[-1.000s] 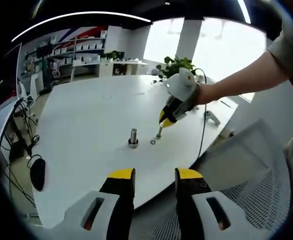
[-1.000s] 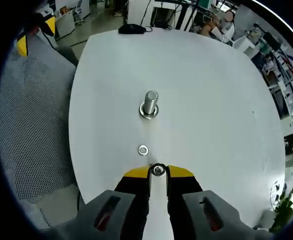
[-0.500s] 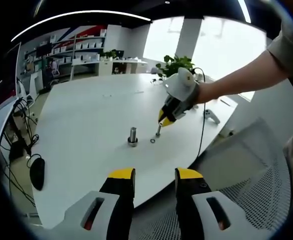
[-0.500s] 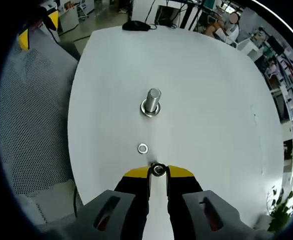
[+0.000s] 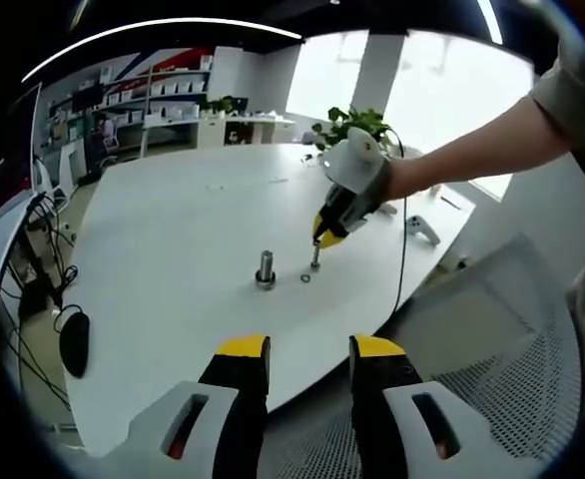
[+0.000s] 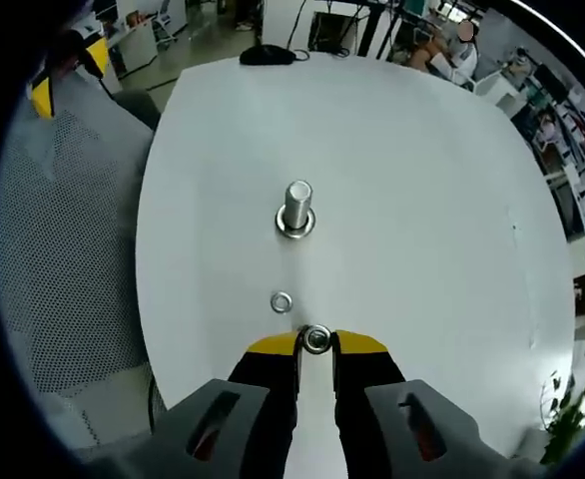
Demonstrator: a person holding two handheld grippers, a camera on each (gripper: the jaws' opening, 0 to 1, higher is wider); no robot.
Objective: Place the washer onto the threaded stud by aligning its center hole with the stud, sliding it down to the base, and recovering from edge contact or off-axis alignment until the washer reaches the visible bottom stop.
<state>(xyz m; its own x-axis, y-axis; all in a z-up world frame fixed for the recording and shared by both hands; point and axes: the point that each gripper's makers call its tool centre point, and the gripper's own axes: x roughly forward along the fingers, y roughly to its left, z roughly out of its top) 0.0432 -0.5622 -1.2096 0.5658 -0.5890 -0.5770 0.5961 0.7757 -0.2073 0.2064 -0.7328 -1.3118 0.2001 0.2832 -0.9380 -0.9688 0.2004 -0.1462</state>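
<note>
A steel threaded stud (image 6: 296, 207) stands upright on the white table (image 6: 422, 180), with a washer round its base. A second washer (image 6: 282, 301) lies flat on the table between the stud and my right gripper (image 6: 315, 340). That gripper is shut on a small metal washer held at its yellow tips. In the left gripper view, the right gripper (image 5: 317, 239) hangs just right of the stud (image 5: 266, 269), a shiny piece hanging from its tips over the loose washer (image 5: 305, 278). My left gripper (image 5: 308, 349) is open, off the table's near edge.
A mesh chair (image 5: 492, 339) stands beside the table at the right. A black mouse (image 5: 74, 344) and cables lie at the left of the table, a small grey object (image 5: 422, 231) and a potted plant (image 5: 350, 128) farther back. Shelves line the far wall.
The right gripper has lifted slightly and edged towards the stud with its washer. The left gripper has stayed still and open.
</note>
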